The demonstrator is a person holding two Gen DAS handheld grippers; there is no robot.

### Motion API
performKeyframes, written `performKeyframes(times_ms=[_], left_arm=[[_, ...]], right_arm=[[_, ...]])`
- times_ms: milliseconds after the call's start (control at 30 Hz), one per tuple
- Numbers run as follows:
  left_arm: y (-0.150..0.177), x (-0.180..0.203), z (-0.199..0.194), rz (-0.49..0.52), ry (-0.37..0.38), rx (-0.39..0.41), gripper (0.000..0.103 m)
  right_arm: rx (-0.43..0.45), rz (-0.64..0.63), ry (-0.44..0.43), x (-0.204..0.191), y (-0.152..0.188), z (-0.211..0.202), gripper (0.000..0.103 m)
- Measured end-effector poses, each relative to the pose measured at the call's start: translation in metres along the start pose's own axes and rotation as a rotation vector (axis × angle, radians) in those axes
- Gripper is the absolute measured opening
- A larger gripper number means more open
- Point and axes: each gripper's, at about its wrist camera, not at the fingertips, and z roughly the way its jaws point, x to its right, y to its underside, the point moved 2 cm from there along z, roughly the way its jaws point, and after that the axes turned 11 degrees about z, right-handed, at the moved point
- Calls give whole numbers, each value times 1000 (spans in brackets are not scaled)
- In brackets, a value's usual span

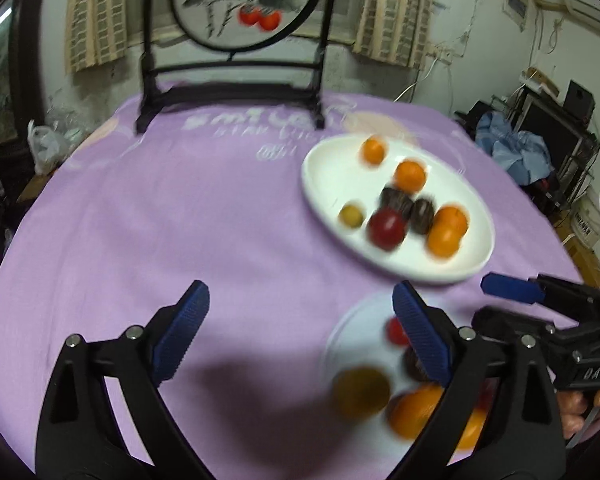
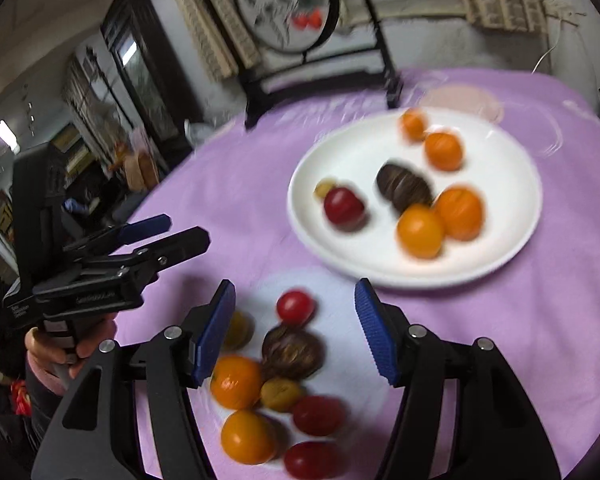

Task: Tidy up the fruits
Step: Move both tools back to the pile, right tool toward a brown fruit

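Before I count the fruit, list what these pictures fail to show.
- Near plate, left wrist view: its fruit blurred and partly hidden behind the left tool.
- Dark fruits on the far plate, right wrist view: blurred, kind unclear.
- Red fruit, right wrist view: cut by the bottom edge.

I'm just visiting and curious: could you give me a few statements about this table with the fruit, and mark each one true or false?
1. The far plate holds four orange fruits. True.
2. The tablecloth is green. False: it is purple.
3. The left gripper grips a fruit. False: its jaws stand open and empty.
4. A round painted screen stands at the table's far edge. True.
5. The near plate is bare. False: several fruits lie on it.
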Motion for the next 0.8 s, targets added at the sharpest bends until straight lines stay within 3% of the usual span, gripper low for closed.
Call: performKeyframes(times_ms=[267,633,800], left_arm=[[21,-24,-11,-105,5,20,95],[20,-25,-15,-112,4,29,95],[20,-25,-14,-114,-3,28,95]], right_arm=[[-100,-31,99,-16,16,33,63],[-140,-32,166,-12,23,49,62],[-140,-34,180,-13,24,49,55]])
